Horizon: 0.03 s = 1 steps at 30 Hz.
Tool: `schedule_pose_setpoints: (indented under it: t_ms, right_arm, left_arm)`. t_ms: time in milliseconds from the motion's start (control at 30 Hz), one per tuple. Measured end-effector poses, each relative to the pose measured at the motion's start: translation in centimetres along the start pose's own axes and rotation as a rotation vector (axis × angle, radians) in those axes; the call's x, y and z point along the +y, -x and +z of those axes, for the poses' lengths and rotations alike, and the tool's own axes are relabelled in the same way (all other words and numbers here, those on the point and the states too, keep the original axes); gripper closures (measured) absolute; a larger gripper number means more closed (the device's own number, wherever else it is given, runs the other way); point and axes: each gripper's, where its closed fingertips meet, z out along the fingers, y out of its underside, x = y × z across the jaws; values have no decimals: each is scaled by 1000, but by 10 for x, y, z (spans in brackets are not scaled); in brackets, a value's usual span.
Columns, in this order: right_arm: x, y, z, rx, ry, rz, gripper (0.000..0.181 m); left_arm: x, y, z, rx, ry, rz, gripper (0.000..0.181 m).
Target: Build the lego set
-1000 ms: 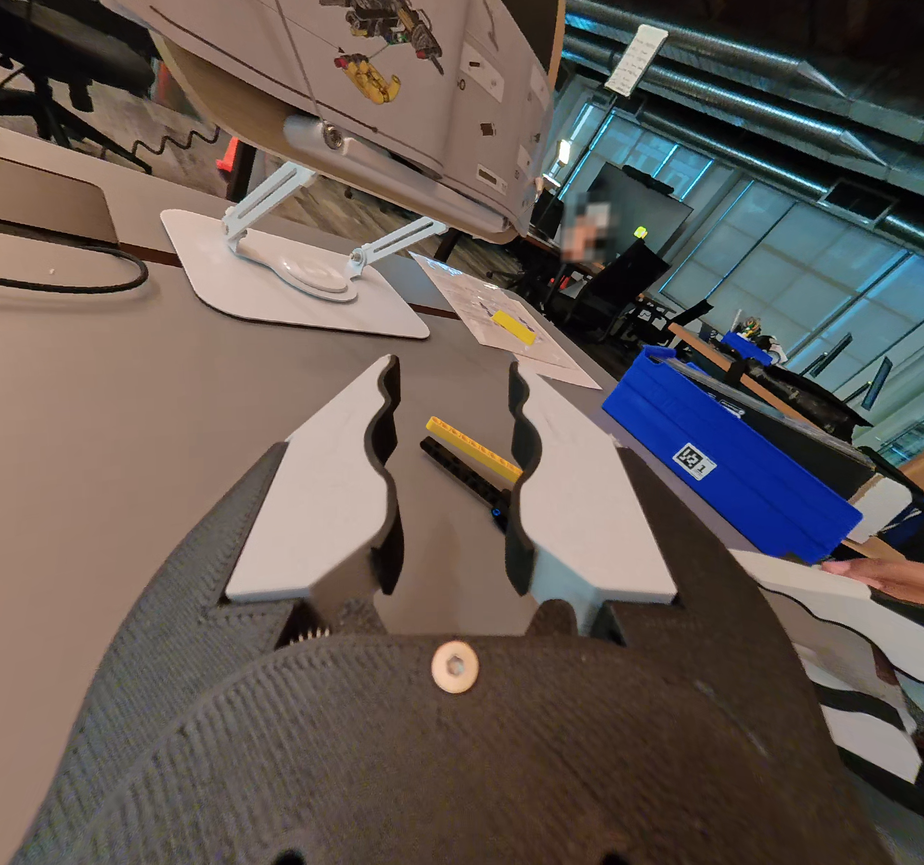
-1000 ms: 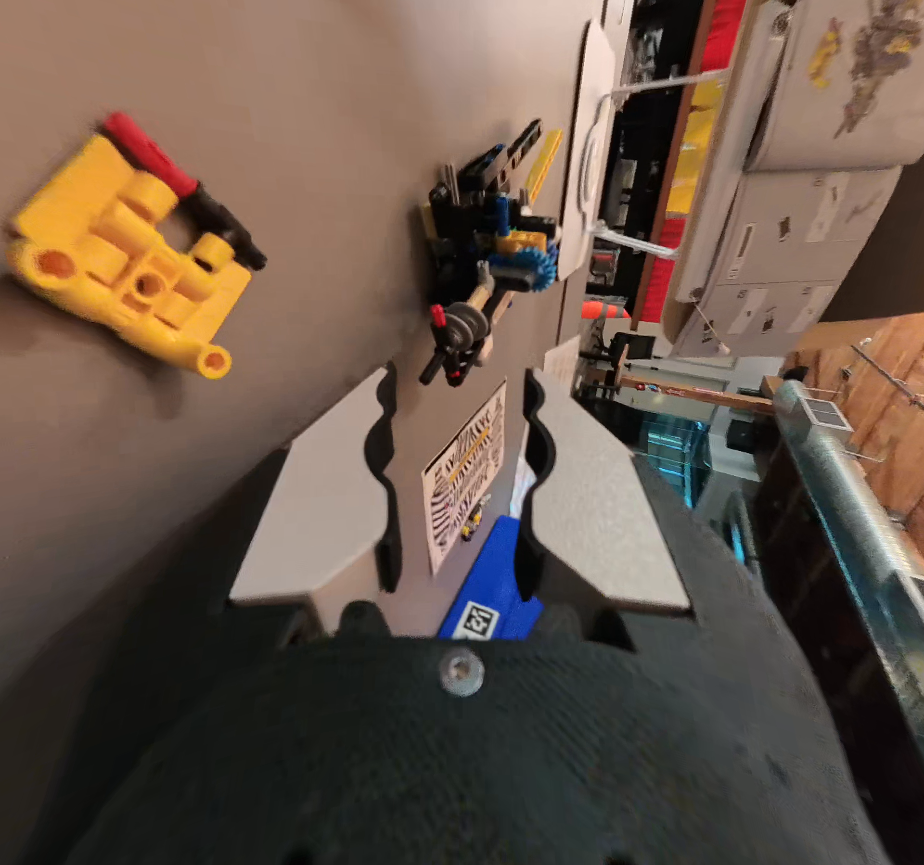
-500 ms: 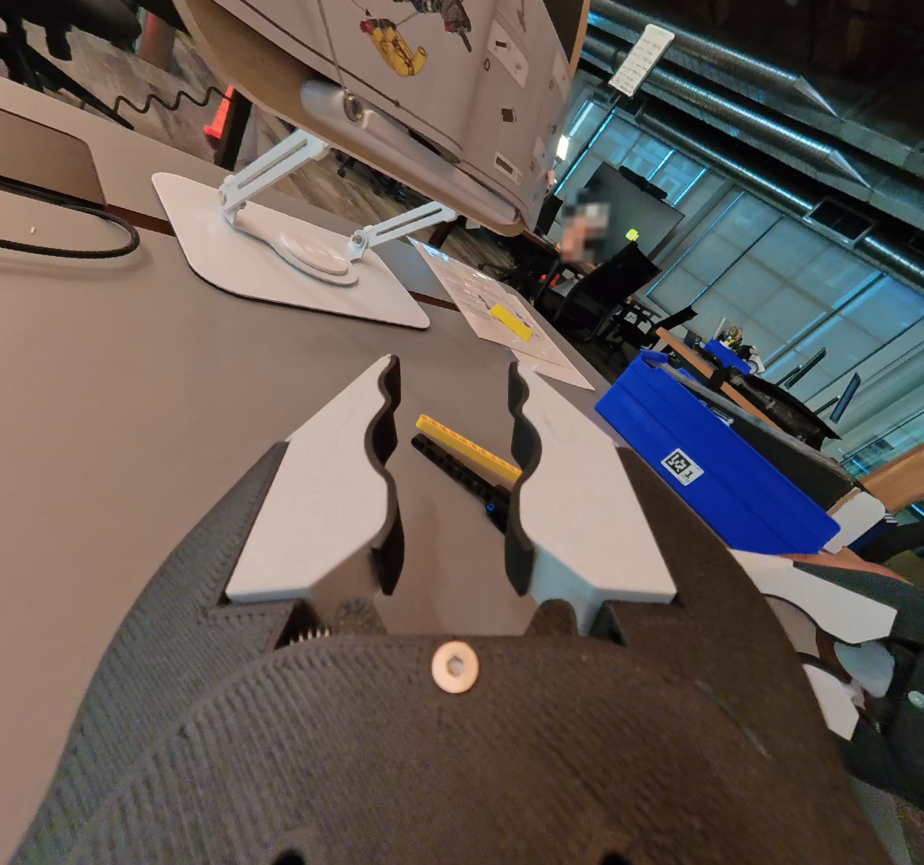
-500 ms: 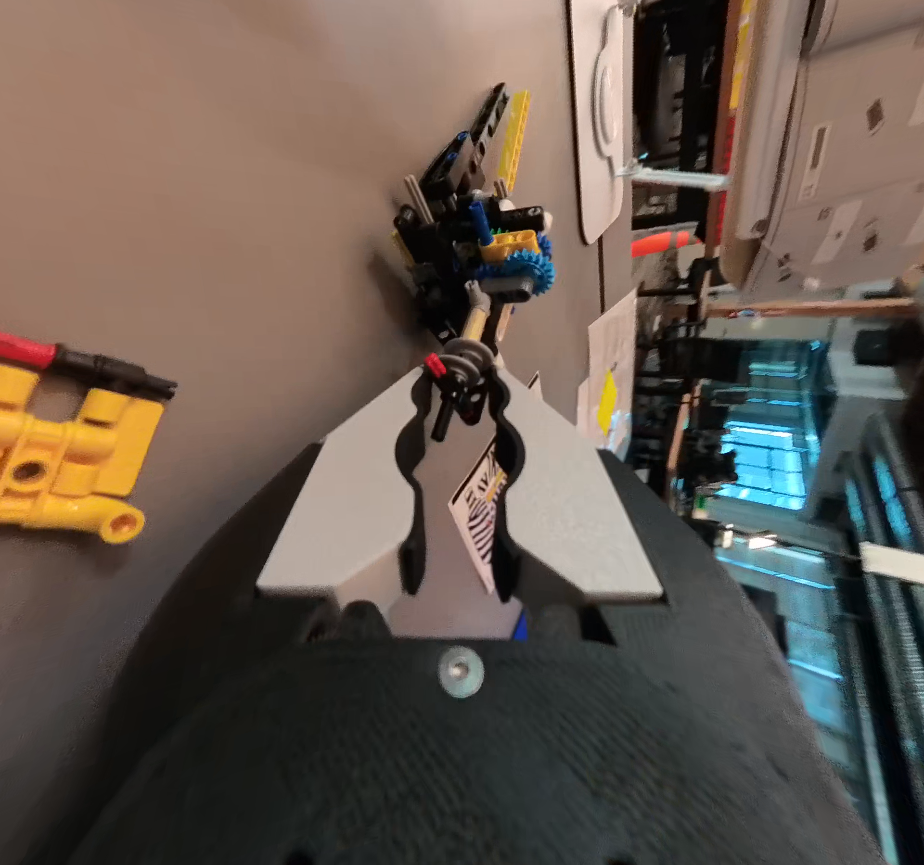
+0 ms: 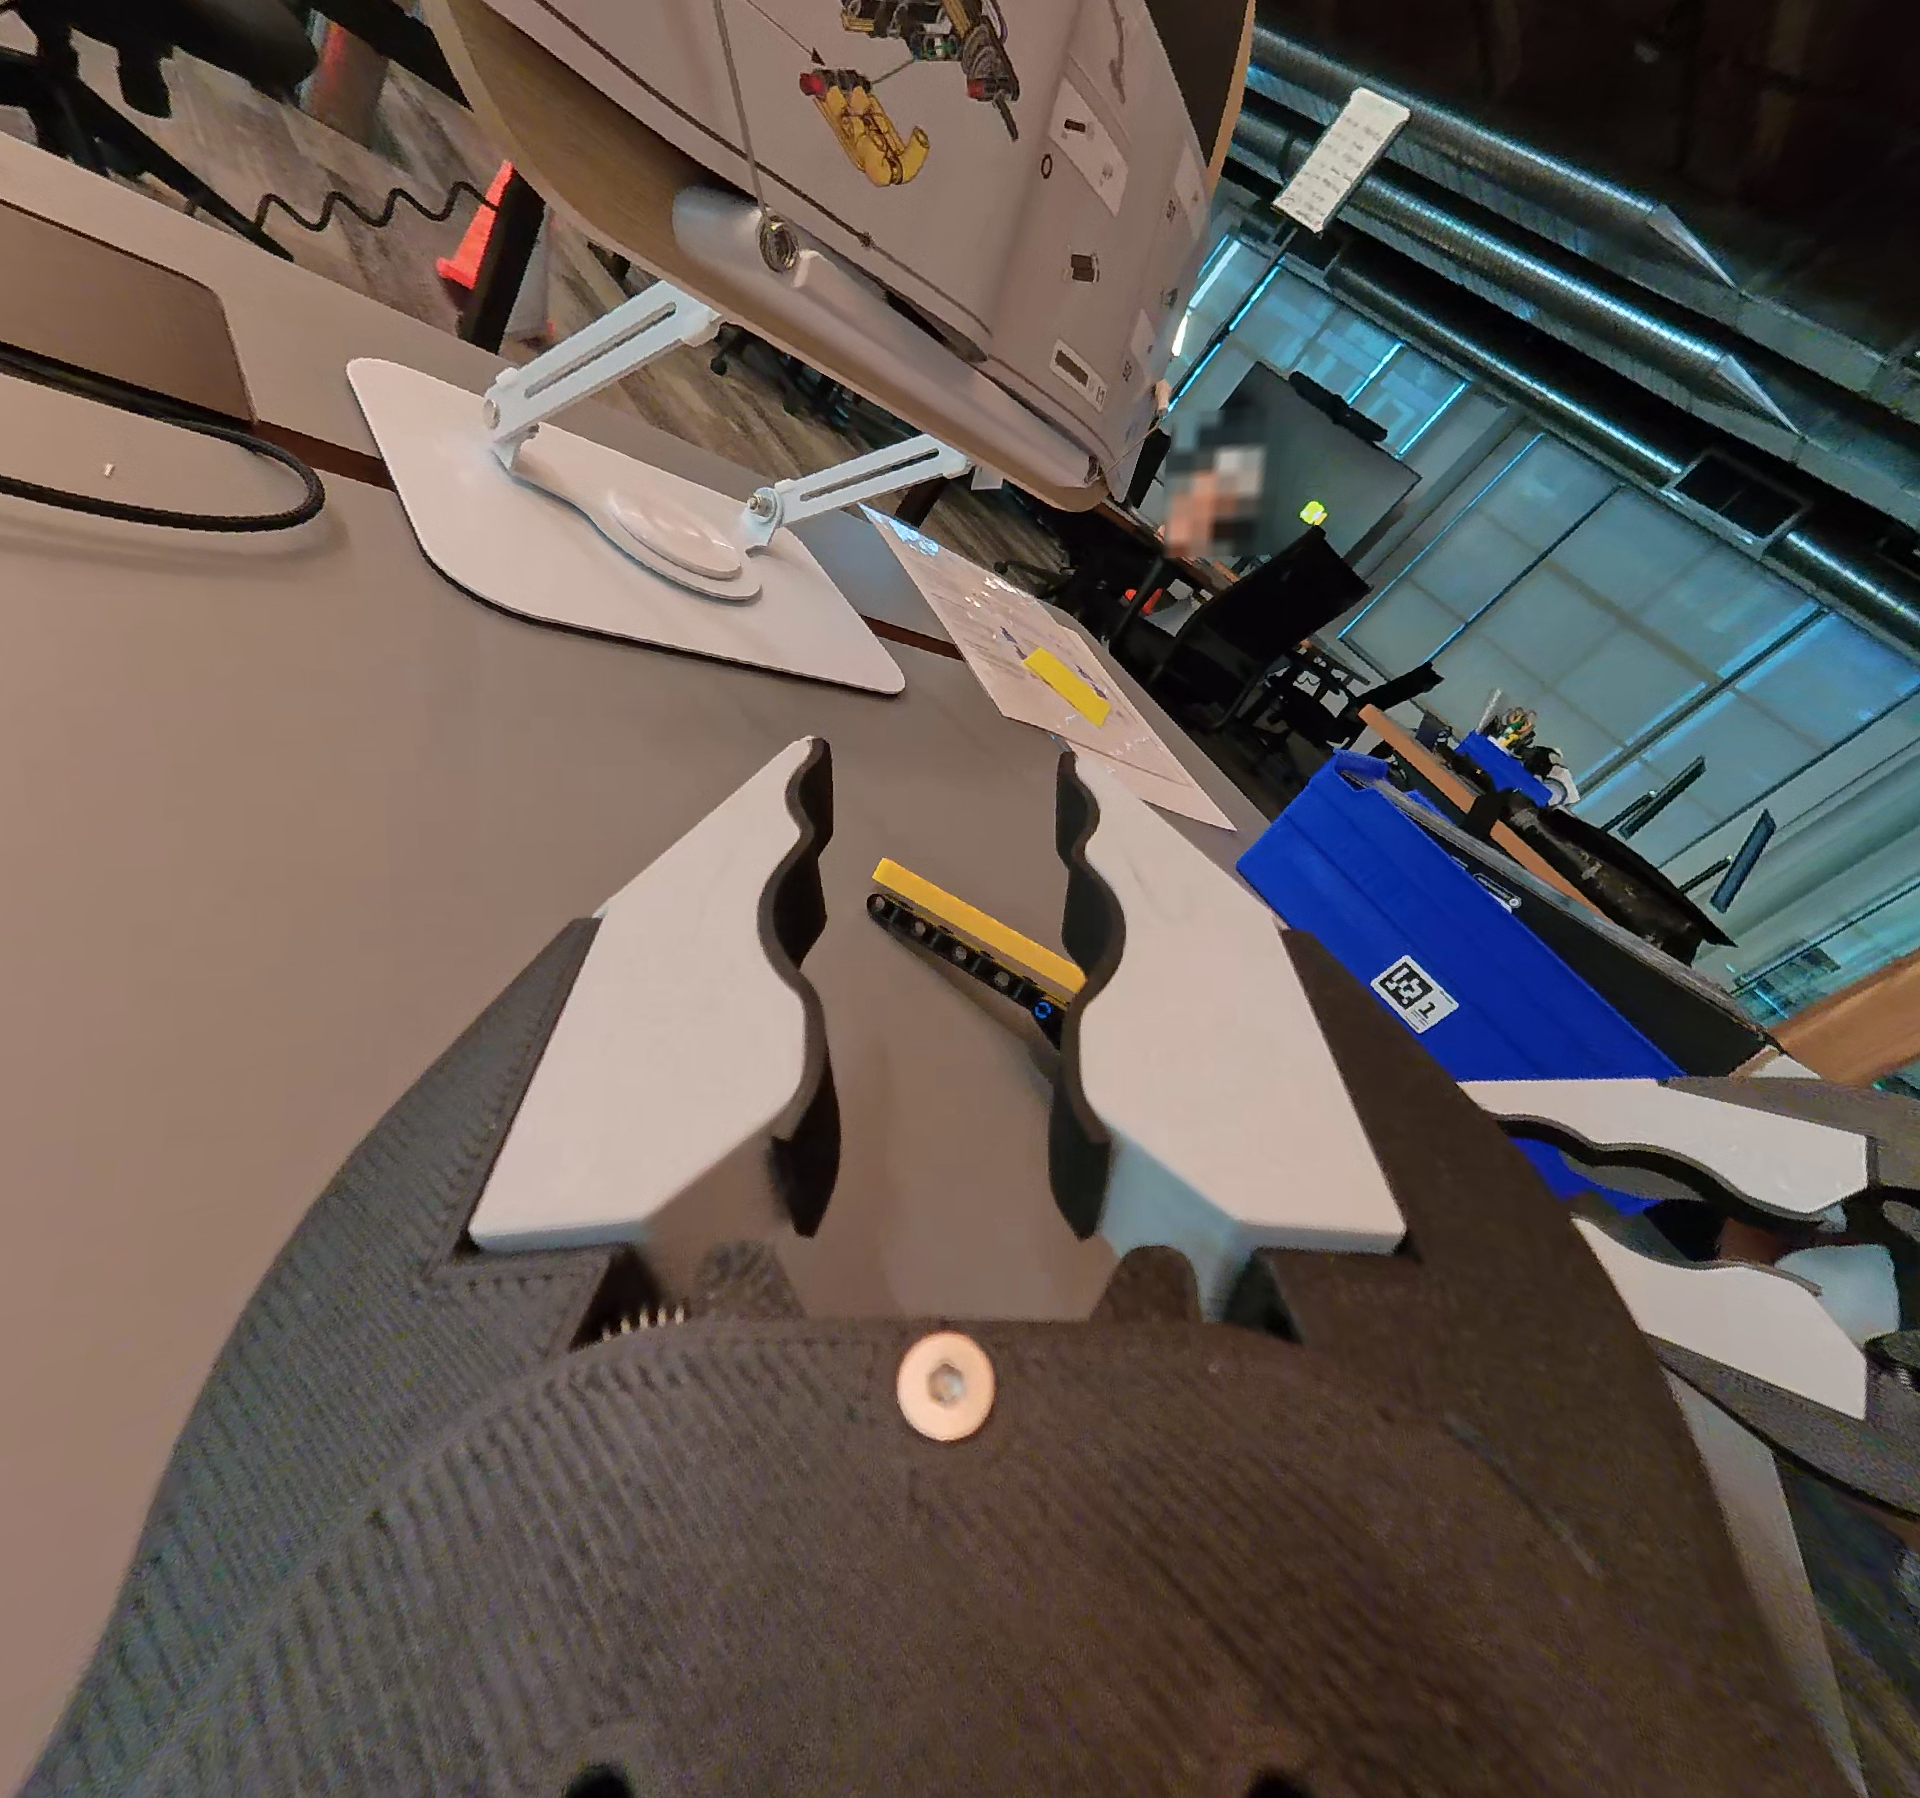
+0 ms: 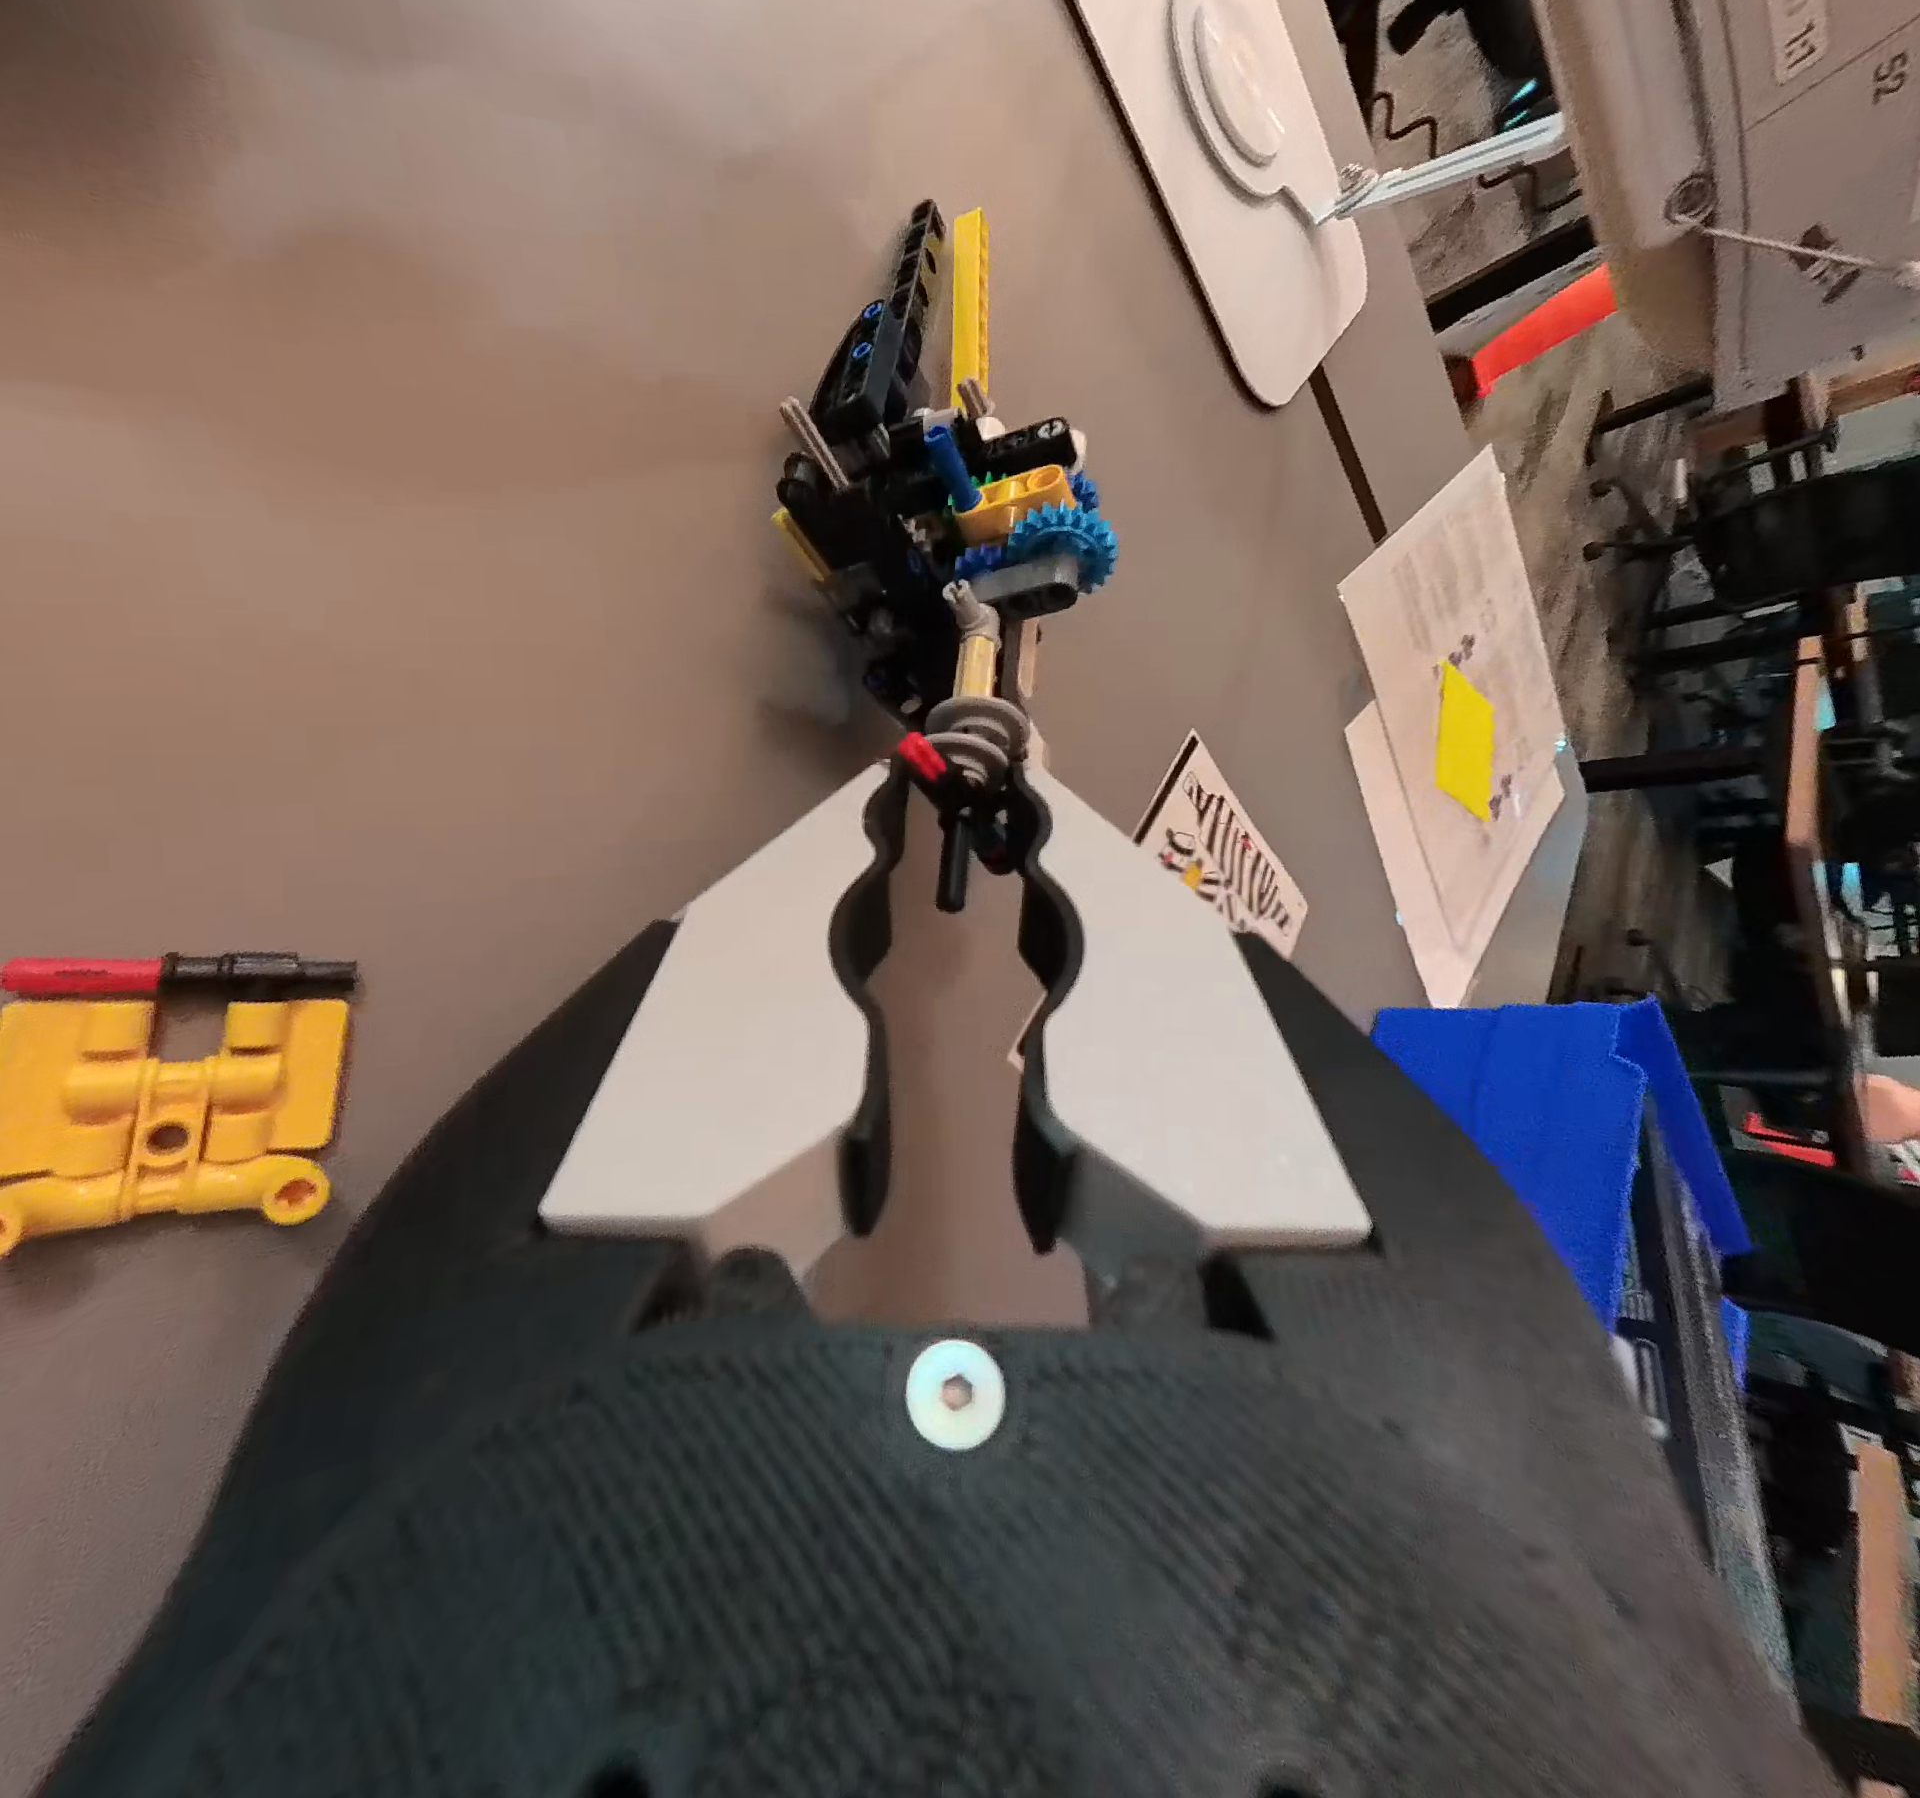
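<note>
The partly built lego assembly (image 6: 935, 501) of black beams, a yellow beam and blue gears lies on the brown table (image 6: 416, 398). My right gripper (image 6: 961, 792) is shut on its near end, around the grey bush with the red and black pins. A yellow lego part (image 6: 166, 1114) with a red and black axle lies to the left, apart from it. My left gripper (image 5: 943, 782) is open and empty just above the table. The assembly's yellow and black beams (image 5: 977, 938) show between its fingers, farther off. The right gripper also shows in the left wrist view (image 5: 1662, 1156).
A white stand (image 5: 623, 564) holds the open instruction booklet (image 5: 883, 86) at the back. A blue bin (image 5: 1455, 969) stands to the right. A paper sheet with a yellow note (image 6: 1455, 709) and a striped card (image 6: 1226, 865) lie near it. A black cable (image 5: 156, 501) lies far left. Across from one pair of fingers to the other is roughly 20 cm.
My right gripper has moved in on the assembly and closed from open onto its near end. My left gripper has stayed open and has barely shifted.
</note>
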Motion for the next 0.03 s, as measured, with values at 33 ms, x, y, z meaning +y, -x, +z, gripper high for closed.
schedule_pose_setpoints:
  t_ms: [33]
  right_arm:
    - [0, 0, 0, -5, 1, 8, 163]
  left_arm:
    - [0, 0, 0, 0, 1, -1, 139]
